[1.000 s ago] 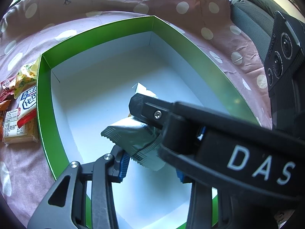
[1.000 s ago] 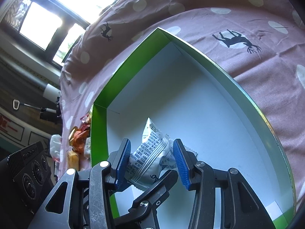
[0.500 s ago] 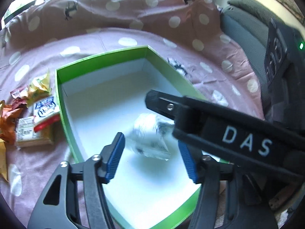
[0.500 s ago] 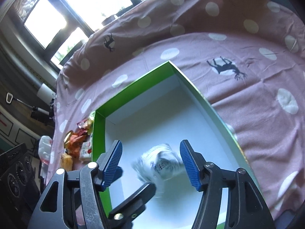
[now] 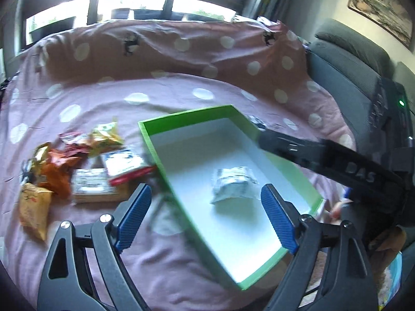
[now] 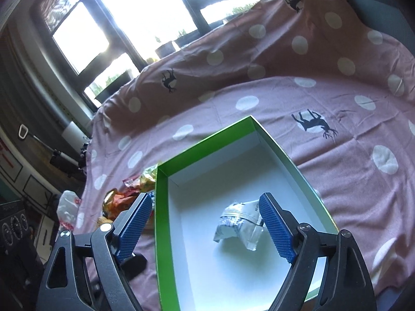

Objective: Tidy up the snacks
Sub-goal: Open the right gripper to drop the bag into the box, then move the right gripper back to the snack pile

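Opening, both claws empty; white snack packet point(image 6: 240, 223) lying crosswise inside green box point(image 6: 161, 207).

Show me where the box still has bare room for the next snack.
Nearly all the white floor of the green box is bare: the far end toward its corner, and the near end. Only the silver packet lies mid-floor. It is crowded outside, at the snack pile against the box's left wall.

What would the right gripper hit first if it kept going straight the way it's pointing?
Probably the silver packet lying in the green box; the right gripper, jaws opening, points down at it, though depth is uncertain.
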Tool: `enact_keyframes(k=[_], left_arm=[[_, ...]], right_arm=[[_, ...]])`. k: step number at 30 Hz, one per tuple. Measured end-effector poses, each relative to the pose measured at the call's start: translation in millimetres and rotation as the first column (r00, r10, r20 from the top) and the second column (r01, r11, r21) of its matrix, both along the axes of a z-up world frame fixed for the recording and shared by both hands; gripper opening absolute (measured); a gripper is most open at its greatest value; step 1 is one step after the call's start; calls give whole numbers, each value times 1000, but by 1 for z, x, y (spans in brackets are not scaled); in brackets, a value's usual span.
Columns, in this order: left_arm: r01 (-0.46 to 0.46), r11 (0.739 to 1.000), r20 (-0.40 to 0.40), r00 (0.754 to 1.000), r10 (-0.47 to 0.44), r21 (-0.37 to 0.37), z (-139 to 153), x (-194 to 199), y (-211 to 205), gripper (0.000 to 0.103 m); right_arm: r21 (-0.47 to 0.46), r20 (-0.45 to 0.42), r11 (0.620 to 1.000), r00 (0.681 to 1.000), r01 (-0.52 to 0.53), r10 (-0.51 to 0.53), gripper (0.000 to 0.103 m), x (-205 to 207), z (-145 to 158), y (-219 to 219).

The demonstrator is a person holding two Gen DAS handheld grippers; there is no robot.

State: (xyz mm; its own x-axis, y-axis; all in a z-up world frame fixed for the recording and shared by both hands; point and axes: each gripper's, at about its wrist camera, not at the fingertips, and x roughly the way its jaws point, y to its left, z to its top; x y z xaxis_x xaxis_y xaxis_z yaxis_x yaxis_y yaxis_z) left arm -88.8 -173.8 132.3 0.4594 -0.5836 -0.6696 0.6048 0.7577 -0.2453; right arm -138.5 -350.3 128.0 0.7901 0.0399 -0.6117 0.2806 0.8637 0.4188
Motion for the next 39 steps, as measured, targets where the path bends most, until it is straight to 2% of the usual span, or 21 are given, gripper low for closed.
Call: enact_keyframes(k=[3,8,13,17,21,25,28,32,34,37,39], left_arm=[[-78,997,-9,997,78,2,-6,14,29,87],[-191,979,53,981,187,68,-26,32,78,87],[-274,962,-46,961,274,11,-48,55,122,87],[-339,941,-52,939,340,20,-54,64,147,87],[-400,916,-62,914,400,19,-55,71,171,87],[-441,897,-67,895,440,-3,-55,76,193,87],[-486,874,-80,870,486,28,-60,84,207,87],[-484,875,-139,866,480,10,-63,91,219,87],[-492,871,-153,860,487,4,-62,92,223,87],[-496,868,-201,851,486,0,-66,96,229,87],[-495,869,-225,846,484,5,-69,98,232,87]], right_arm=[[-24,-2,1000,1000,-1,1,86,2,1,8],[-76,-29,994,997,75,-78,86,8,-3,17],[-84,-37,993,996,77,-81,86,14,-8,25],[-110,-55,993,997,46,-52,86,22,-13,44],[-126,-48,992,999,-5,-1,86,29,-12,67],[-101,-50,992,996,-79,75,86,38,-10,93],[-89,-81,987,989,-135,128,86,53,-8,114],[-59,-81,970,969,-237,232,86,72,-8,149],[-28,-91,959,956,-283,279,83,83,-11,165],[67,-117,935,928,-348,354,77,106,-22,184],[126,-134,920,913,-371,386,65,120,-31,194]])
